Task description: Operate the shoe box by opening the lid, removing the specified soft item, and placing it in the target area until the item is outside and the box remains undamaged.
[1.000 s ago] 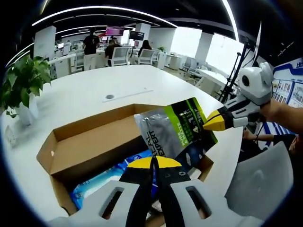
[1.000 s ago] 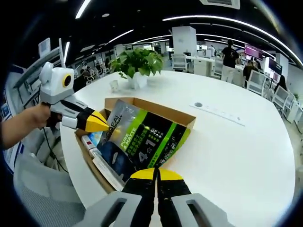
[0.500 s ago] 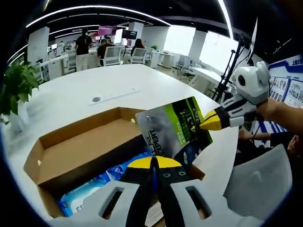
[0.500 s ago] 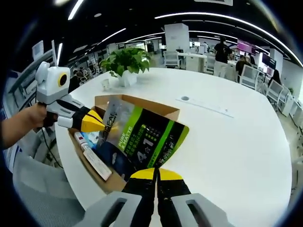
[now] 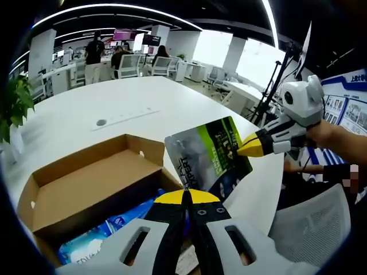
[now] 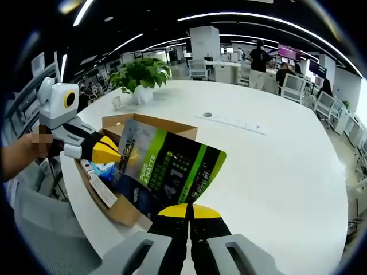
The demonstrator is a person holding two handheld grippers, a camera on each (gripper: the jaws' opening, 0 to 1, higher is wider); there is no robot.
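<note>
Yellow-tipped black jaws of my left gripper [image 5: 184, 197] are pressed together on the bottom edge of the pouch [image 5: 209, 154], a grey, green and black foil-looking bag with white lettering. My right gripper [image 6: 188, 211] is likewise pinched closed on the opposite end of the same pouch [image 6: 163, 172] (so both tools clamp it, one per end). In the left gripper view the right gripper [image 5: 252, 147] comes in from the right, its yellow tip on the pouch's far corner; in the right gripper view the left gripper [image 6: 109, 153] comes in from the left, tip on the pouch's grey end. The pouch hangs between them, lifted above the open cardboard shoe box [image 5: 86, 183], overlapping its near corner and the table edge. Inside the box I see a blue-and-white packet [image 5: 97, 243] and, in the right gripper view, a white tube-like item [image 6: 98, 184] (label unreadable). The box sits on a white round table [image 6: 275, 172]. A potted plant [image 6: 137, 77] stands beyond the box. Grey chair [image 5: 312, 229] beside the table.
</note>
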